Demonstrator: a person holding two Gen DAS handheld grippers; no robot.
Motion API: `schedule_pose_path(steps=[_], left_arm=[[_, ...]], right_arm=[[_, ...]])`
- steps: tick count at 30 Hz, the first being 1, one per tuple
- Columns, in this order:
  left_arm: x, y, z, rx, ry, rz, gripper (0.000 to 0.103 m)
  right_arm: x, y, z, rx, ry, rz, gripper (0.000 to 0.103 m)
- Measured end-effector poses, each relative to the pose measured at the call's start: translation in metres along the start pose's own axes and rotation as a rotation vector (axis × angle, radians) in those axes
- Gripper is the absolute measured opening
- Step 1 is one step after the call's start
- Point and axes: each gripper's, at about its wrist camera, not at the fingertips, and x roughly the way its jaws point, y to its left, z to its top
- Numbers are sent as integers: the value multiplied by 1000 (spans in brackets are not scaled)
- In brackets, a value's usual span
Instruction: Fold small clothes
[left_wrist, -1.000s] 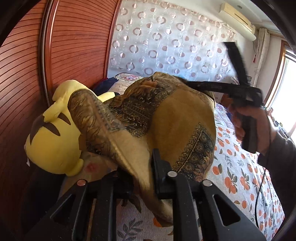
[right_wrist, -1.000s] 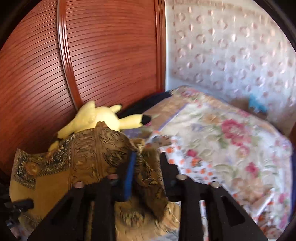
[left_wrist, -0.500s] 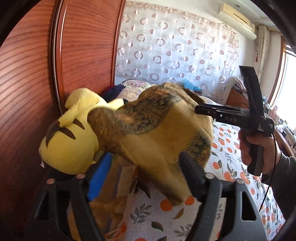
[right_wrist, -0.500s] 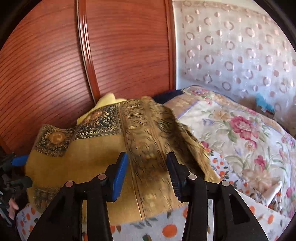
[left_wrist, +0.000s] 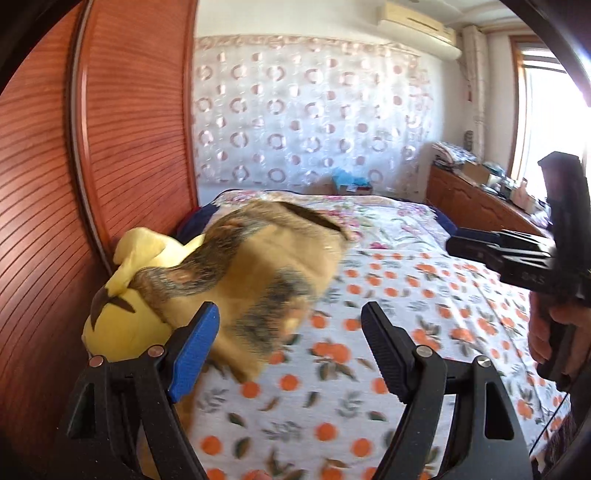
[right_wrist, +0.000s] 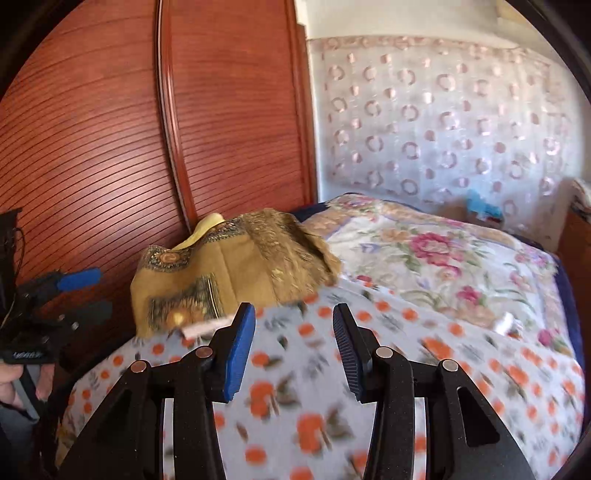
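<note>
A mustard-brown patterned garment lies bunched over a yellow plush toy by the wooden headboard; in the right wrist view the garment rests beyond the fingers. My left gripper is open and wide, with only bedsheet between its fingers, the garment just off its blue left pad. My right gripper is open too, empty, pulled back over the orange-print sheet. The right gripper shows in the left wrist view at the right edge, held by a hand; the left gripper shows at the right wrist view's left edge.
The reddish wooden headboard stands left. An orange-print sheet covers the near bed, a floral quilt the far part. A patterned curtain hangs behind. A wooden cabinet with clutter stands by the window at right.
Both grippers let go of the garment and drew back from it. The garment dropped onto the plush toy. The left jaws went from shut to wide; the right gripper moved away to the right.
</note>
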Motion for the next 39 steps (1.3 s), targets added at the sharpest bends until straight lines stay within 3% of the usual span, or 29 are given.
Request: schedule_pose_path(steps=[7, 13, 23, 30, 39], left_arm=[[-18, -65, 2, 60, -13, -77, 80], [-33, -108, 3, 86, -14, -116, 80], [-58, -155, 10, 107, -56, -141, 80], [-72, -169, 14, 106, -84, -151, 80], [-77, -169, 12, 90, -97, -140, 80]], right_arm=[[-87, 12, -36, 22, -45, -102, 67], [-137, 21, -57, 70, -66, -185, 76], [-203, 45, -80, 175, -151, -392, 77], [-219, 64, -86, 197, -183, -444, 77], [-218, 76, -95, 214, -193, -449, 77]])
